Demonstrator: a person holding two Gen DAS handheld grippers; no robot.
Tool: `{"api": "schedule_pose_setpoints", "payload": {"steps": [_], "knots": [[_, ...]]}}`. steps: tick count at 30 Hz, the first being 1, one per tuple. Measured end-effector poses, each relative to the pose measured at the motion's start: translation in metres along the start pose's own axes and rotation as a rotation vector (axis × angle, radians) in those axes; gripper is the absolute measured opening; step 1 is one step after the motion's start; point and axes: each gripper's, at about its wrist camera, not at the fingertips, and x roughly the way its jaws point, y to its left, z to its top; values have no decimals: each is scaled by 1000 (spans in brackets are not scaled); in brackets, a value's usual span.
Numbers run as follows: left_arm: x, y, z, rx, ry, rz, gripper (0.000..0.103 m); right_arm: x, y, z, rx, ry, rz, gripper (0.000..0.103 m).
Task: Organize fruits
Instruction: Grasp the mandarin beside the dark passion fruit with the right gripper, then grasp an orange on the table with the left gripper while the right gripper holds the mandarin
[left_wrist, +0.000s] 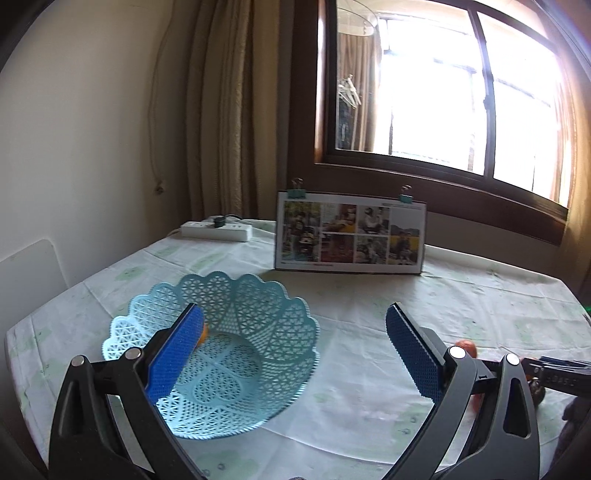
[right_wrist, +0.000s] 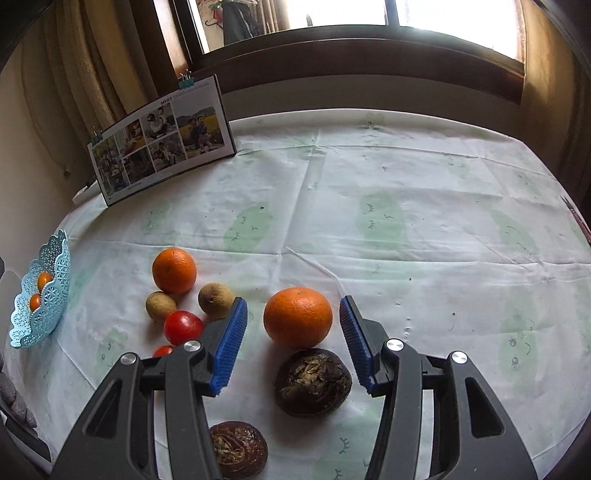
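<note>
The left gripper (left_wrist: 295, 332) is held above the table with its blue-padded jaws spread wide and nothing between them; its left finger overlaps the pale blue lattice basket (left_wrist: 258, 314), which stands on the left part of the table. An orange fruit (left_wrist: 203, 334) shows in the basket just behind that finger. The right gripper (right_wrist: 293, 326) points down at the tablecloth (right_wrist: 406, 221), its jaws likewise apart and empty, with a large orange (right_wrist: 297, 316) lying on the cloth between the fingertips and a dark wrinkled fruit (right_wrist: 312, 382) just in front of it. Left of these lie a second orange (right_wrist: 174, 270), two brown fruits (right_wrist: 161, 305) (right_wrist: 215, 300) and a red tomato (right_wrist: 183, 326); another dark fruit (right_wrist: 240, 448) sits at the lower edge. The cloth is white with faint green prints. A clipped photo board (left_wrist: 351, 232) stands upright below a dark-framed window (left_wrist: 443, 92), with curtains (left_wrist: 221, 110) to the left. Only the left wrist view shows the white power strip (left_wrist: 216, 230); only the right wrist view shows the loose fruit group and two small orange fruits (right_wrist: 40, 291) inside the basket.
</note>
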Motion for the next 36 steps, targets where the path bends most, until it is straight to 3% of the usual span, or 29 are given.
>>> {"api": "schedule_pose_setpoints", "payload": {"steps": [6,8,10,17,30,36], "knots": [[1,-16,4,29,21,-51,100,15,1,2,-9,38,-1,51],[2,-20,4,33,28,-64,100,19,0,1,-7,50,3,45],[5,-24,5,36,41,-80,100,19,0,1,-9,46,1,40],[20,-48,7,78,81,-139,100,2,-7,5,19,-12,14,40],[74,-126,-9,163,292,-325,100,-17,-31,12,96,-79,16,40],[98,-154,-21,194,373,-361,95,-17,-38,12,119,-75,21,40]]}}
